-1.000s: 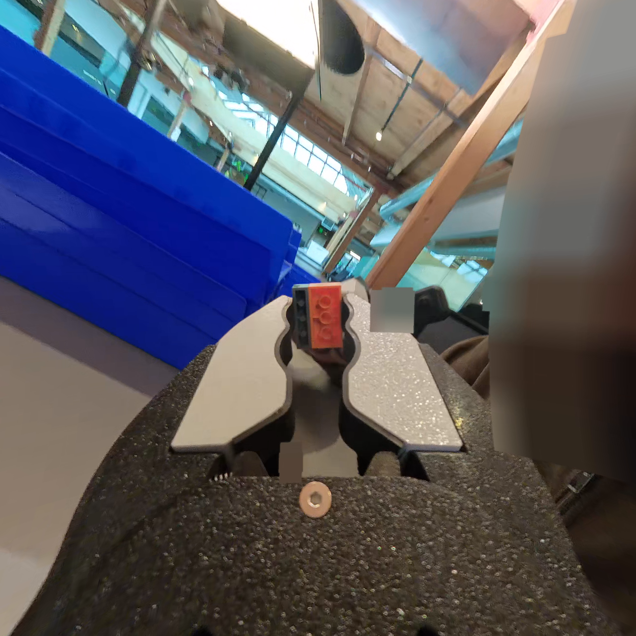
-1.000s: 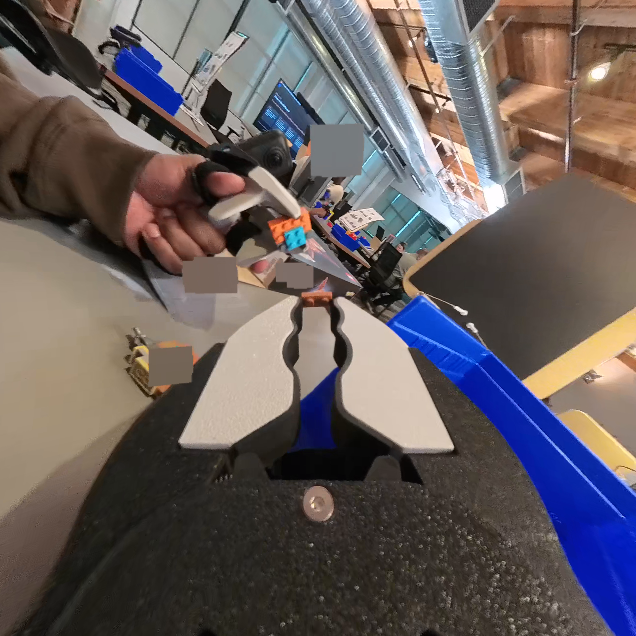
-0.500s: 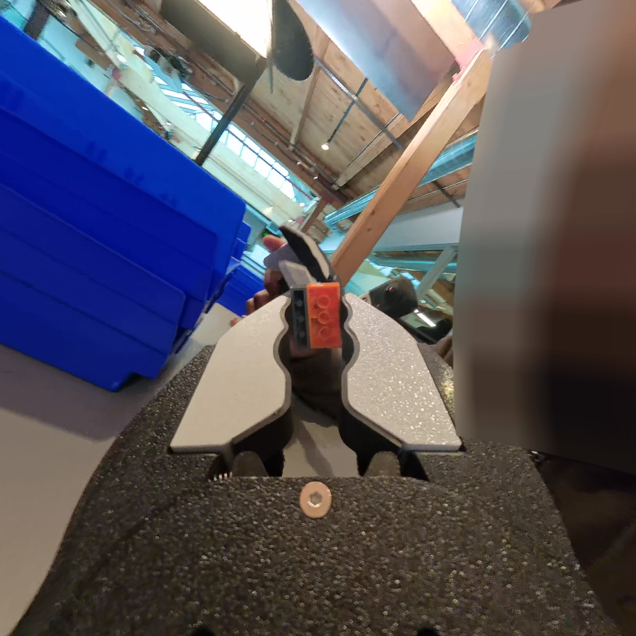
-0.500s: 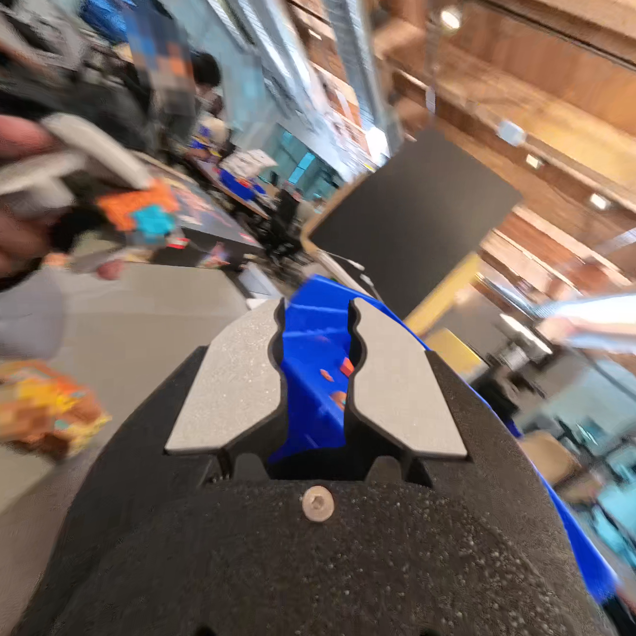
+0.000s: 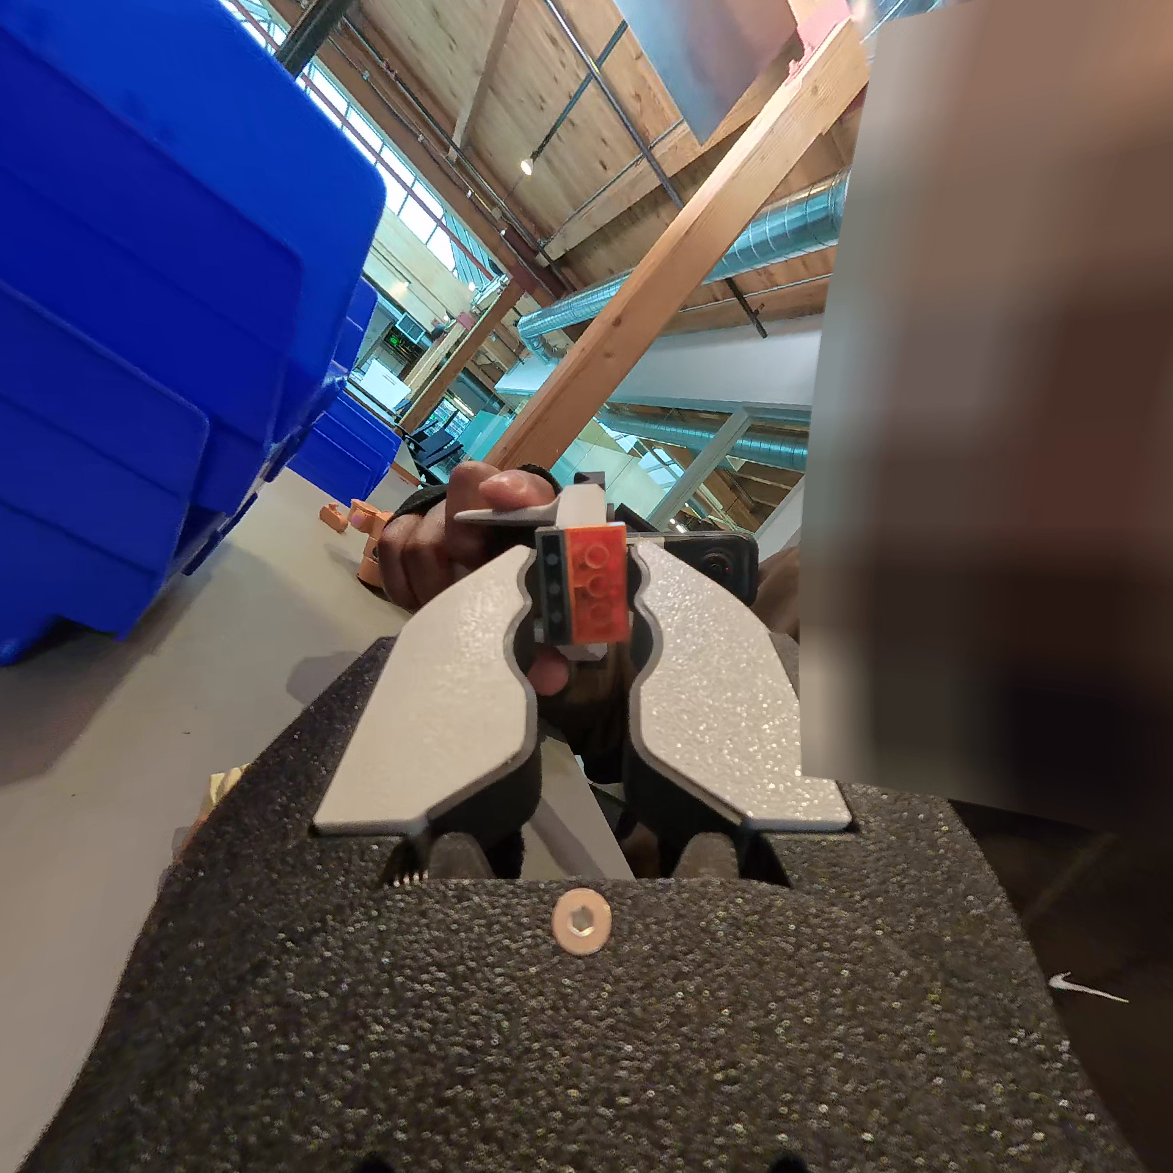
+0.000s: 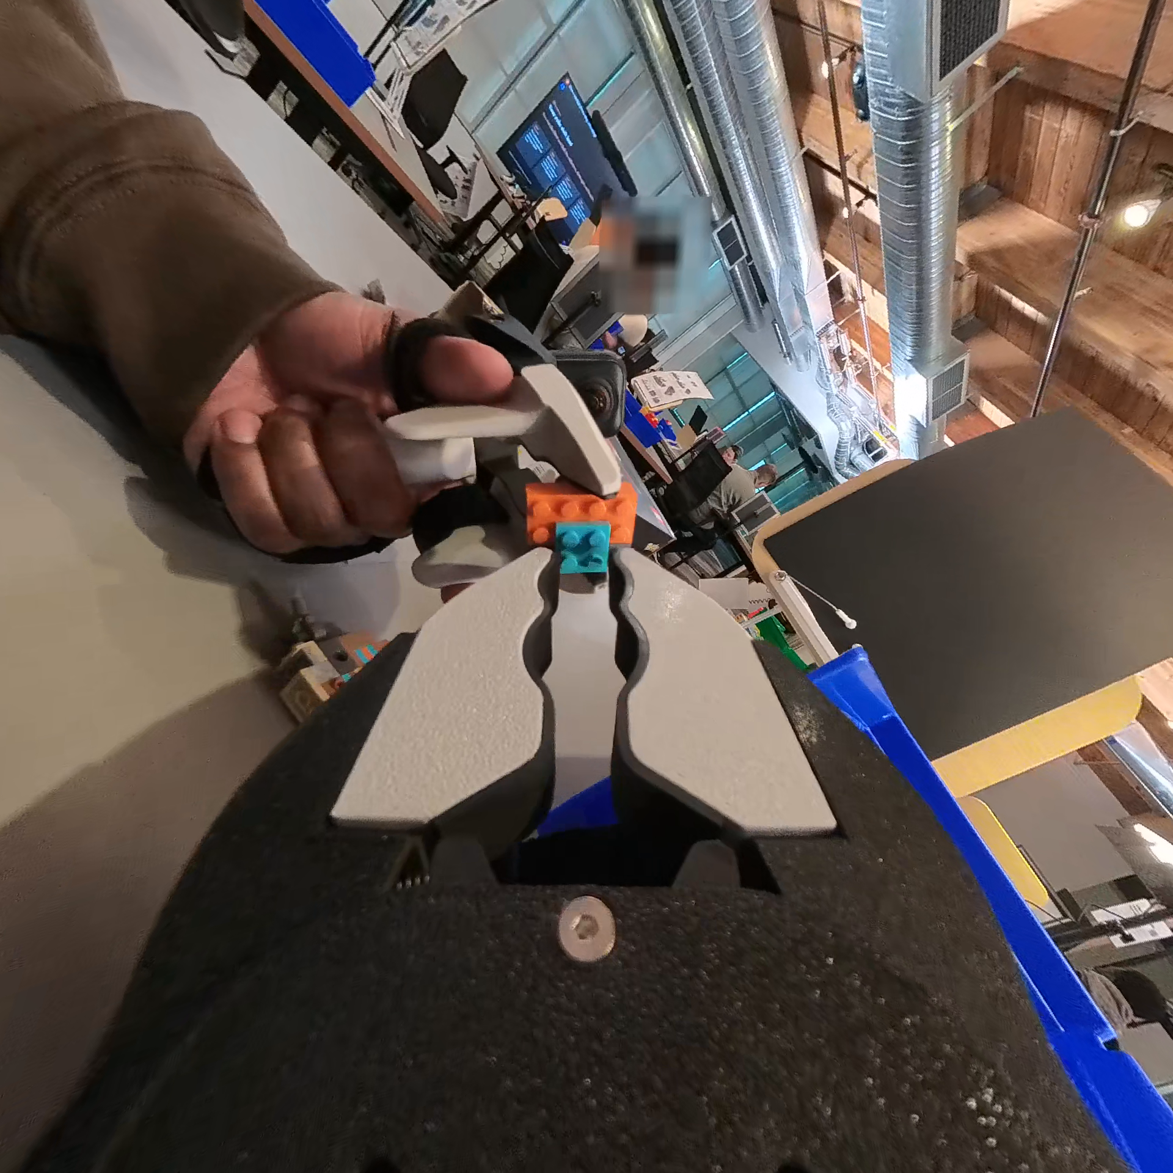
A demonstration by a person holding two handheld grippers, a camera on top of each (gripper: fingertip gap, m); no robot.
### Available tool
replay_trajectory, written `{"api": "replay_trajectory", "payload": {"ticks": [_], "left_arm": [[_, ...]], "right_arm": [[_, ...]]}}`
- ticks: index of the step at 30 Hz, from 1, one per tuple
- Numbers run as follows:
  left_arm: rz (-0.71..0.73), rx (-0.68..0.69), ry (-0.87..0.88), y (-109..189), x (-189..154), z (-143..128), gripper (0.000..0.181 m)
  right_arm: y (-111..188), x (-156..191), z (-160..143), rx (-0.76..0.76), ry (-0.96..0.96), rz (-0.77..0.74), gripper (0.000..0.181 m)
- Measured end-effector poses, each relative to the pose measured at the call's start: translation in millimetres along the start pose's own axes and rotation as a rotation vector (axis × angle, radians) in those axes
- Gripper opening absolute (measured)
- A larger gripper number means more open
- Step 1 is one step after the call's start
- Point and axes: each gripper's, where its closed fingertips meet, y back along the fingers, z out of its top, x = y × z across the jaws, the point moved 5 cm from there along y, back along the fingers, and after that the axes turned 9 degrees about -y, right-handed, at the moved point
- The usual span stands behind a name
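Between the closed tips of my left hand-held gripper (image 5: 584,587) sits an orange studded plastic brick (image 5: 596,591) backed by a dark grey plate. Above the grey desk (image 6: 95,571), my right hand-held gripper (image 6: 583,562) pinches a small teal studded brick (image 6: 583,547) against it.

- We were in a big open workshop-like office, with bare wooden beams (image 5: 666,254) and silver air ducts (image 6: 907,190) overhead.
- We saw long desks (image 6: 330,95), office chairs (image 6: 438,89), a screen (image 6: 558,165) and blue bins (image 5: 159,285).
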Motion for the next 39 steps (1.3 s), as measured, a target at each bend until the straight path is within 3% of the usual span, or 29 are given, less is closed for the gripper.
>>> {"api": "replay_trajectory", "payload": {"ticks": [23,39], "left_arm": [[0.038,-0.025,0.024,-1.9,4.6,-2.9,0.025],[0.090,-0.011,-0.007,0.3,6.2,0.2,0.026]], "right_arm": [[-0.4,2.6,-2.9,0.042,0.005,-0.002,0.018],[-2.2,0.4,-11.3,0.053,-0.077,-0.033,0.000]]}}
